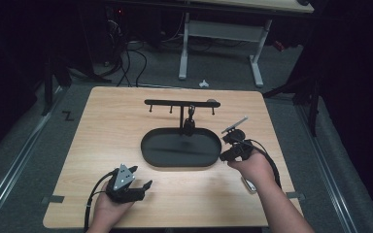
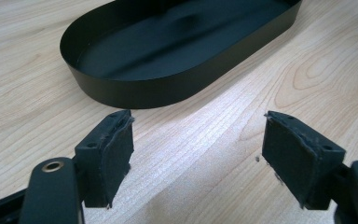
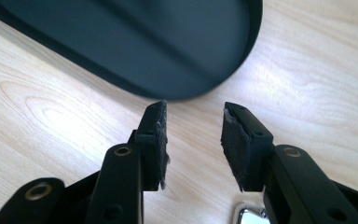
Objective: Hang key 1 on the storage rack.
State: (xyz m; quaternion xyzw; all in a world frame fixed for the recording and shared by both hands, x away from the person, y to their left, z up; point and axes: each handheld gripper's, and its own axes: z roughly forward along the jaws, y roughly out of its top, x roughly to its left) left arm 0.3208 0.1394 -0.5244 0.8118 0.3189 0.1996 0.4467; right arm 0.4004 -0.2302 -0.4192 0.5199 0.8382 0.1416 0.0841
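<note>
Left gripper view: left gripper (image 2: 198,156) fingers wide apart, right gripper (image 3: 193,140) fingers part-open, both w/ nothing held.

The light wood-grain table (image 1: 102,145) stood on grey carpet, w/ a black oval metal tray (image 1: 181,147) lying flat near its centre. A black T-shaped hook stand (image 1: 181,104) rose at the tray's far edge, something dark hanging on it. A small shiny silver object (image 1: 249,185) lay nr the right front edge; couldn't tell what.
</note>
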